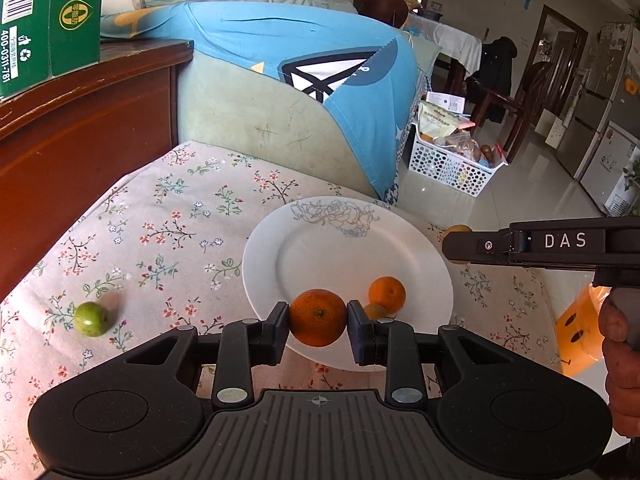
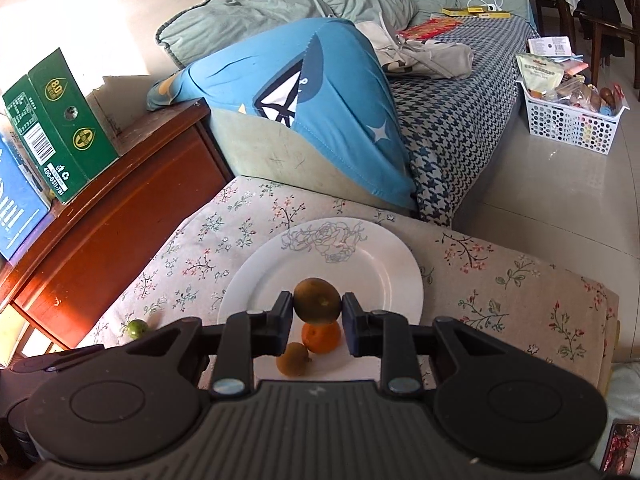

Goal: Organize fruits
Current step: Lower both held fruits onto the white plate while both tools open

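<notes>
Left wrist view: green carton (image 1: 48,20) cut off by the top and left edges; print partly out of frame. Person's hand (image 1: 620,364) cut off at the right edge. Small brownish fruit (image 1: 375,311) on the white plate (image 1: 320,240) half hidden behind a pad. Plate's near rim hidden by the gripper body.

Right wrist view: green fruit (image 2: 137,329) partly hidden behind the gripper. Blue box (image 2: 16,208) cut off at the left edge. White basket (image 2: 568,124): contents too small to identify.
</notes>
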Available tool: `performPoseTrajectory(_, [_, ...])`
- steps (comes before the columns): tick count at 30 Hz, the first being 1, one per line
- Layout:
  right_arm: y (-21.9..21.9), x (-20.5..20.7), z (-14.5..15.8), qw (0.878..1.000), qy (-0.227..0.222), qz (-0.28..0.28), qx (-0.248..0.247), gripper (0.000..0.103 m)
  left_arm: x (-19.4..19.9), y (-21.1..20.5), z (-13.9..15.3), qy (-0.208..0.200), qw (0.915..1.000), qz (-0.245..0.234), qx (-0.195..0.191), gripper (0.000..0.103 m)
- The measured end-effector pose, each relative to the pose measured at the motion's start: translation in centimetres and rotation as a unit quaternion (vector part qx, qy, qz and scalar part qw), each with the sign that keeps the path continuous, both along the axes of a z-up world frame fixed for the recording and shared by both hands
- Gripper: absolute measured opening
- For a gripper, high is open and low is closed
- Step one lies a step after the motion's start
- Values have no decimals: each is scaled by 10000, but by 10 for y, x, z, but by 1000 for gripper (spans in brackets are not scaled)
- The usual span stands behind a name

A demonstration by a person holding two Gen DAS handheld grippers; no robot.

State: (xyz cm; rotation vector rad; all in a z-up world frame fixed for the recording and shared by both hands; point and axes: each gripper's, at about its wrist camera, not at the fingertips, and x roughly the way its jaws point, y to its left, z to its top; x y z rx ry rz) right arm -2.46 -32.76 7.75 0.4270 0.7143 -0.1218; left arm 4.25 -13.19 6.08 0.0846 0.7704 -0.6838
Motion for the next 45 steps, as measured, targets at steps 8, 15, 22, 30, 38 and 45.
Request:
performPoseTrajectory(8, [-9,21,-17,9995,269,-149,93,26,17,-21,-17,150,9998,-102,110,28])
performPoseTrajectory(15, [-12,34,-29,9987,428,-178,191,26,27,-31,-25,240,9996,-134,97,28])
performPoseTrajectory(22, [-14,42,-40,9978,577,-211,266,26,33,-41,-34,331,9992,-198,101,28])
performPoseTrajectory(30, [-16,45,-39,9978,503,-321,297,32,31,-48,-28,228,9993,-251,140,32])
performPoseTrajectory(38, [-16,37,-22,9983,291,-489,118,60,22,-31,3,-227,9997,70,61,82])
performPoseTrajectory(45, [-6,21,-13,9982,272,-525,39,73,16,-9,15,-137,9992,361,94,88])
